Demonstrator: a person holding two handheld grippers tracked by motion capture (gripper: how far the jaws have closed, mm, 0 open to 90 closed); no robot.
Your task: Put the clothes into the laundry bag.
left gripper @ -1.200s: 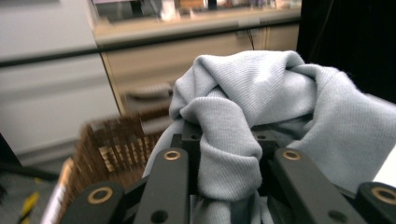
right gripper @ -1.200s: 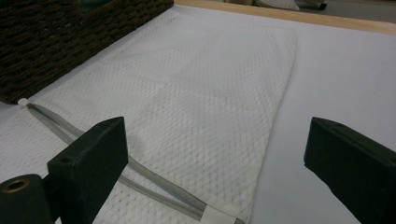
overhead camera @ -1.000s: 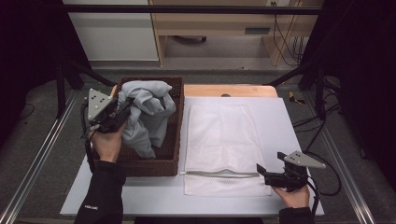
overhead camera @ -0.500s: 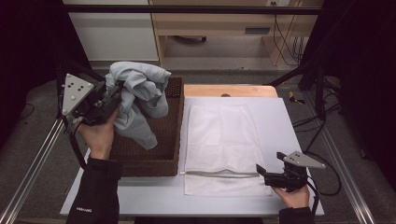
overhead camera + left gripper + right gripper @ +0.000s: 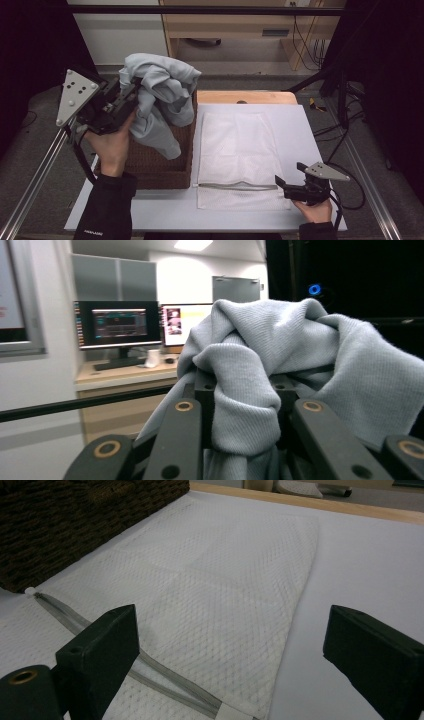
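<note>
Grey sweater [image 5: 160,100] is bunching up in the left hand-held gripper [image 5: 131,92], clamped shut on it, so dangling folds below might be snagging the wicker basket [image 5: 165,170].

- Sleeve cuff [image 5: 97,232], person's left arm, high view: small white print, too small to read.
- Monitors [image 5: 119,324] in left gripper view: screens lit w/ content, blurred, illegible.
- No other text, labels or nos. readable.
</note>
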